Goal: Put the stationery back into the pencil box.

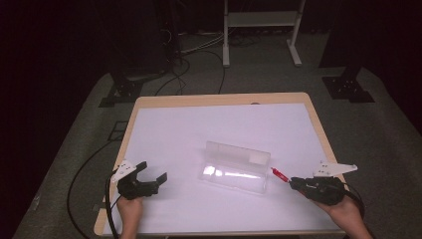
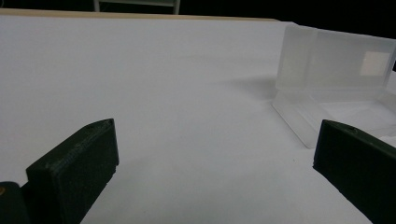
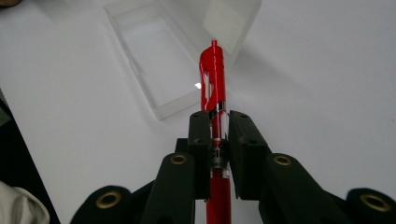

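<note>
Between right tongs (image 3: pixel 218 126): one red pen (image 3: pixel 213 79).

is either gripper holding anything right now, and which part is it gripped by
The right gripper is shut on a red pen, clamped around the middle of its barrel, clip end sticking out ahead. The left gripper stands open with nothing between its jaws.
</note>
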The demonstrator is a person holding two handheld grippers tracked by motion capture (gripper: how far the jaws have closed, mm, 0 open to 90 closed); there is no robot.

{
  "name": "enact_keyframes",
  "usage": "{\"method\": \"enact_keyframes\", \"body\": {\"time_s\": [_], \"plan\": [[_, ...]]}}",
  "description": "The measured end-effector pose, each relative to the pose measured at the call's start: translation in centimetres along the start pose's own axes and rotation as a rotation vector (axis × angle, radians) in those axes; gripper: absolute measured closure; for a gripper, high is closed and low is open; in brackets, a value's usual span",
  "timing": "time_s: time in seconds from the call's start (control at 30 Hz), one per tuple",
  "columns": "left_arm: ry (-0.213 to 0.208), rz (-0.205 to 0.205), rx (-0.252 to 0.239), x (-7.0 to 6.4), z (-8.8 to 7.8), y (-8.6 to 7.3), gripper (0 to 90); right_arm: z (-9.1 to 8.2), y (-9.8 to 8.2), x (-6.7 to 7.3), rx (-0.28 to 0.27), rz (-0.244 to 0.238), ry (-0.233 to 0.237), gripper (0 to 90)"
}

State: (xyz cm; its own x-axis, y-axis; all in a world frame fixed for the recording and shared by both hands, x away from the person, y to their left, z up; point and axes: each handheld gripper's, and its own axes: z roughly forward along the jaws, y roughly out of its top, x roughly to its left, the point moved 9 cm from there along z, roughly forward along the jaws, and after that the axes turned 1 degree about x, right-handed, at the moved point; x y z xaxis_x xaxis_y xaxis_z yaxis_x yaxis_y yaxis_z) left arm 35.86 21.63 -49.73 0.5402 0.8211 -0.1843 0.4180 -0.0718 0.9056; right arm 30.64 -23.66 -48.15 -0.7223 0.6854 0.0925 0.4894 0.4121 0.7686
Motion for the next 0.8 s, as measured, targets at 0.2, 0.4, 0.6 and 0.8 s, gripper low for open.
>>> {"method": "enact_keyframes", "body": {"time_s": [0.2, 0.4, 0.6, 0.8], "plan": [[0.002, -0.001, 0.0, 0.0, 0.0, 0.0, 0.0, 0.2, 0.8, 0.4, 0.0, -0.011, 0.029, 78.9], [0.004, -0.001, 0.0, 0.0, 0.0, 0.0, 0.0, 0.5, 1.8, 1.0, -0.006, -0.033, 0.05, 78.9], [-0.001, 0.002, -0.001, 0.0, 0.0, 0.0, 0.0, 0.9, 2.8, 1.6, -0.006, -0.059, 0.072, 78.9], [0.001, 0.002, -0.001, 0.0, 0.0, 0.0, 0.0, 1.5, 3.5, 2.4, -0.007, -0.079, 0.098, 78.9]]}}
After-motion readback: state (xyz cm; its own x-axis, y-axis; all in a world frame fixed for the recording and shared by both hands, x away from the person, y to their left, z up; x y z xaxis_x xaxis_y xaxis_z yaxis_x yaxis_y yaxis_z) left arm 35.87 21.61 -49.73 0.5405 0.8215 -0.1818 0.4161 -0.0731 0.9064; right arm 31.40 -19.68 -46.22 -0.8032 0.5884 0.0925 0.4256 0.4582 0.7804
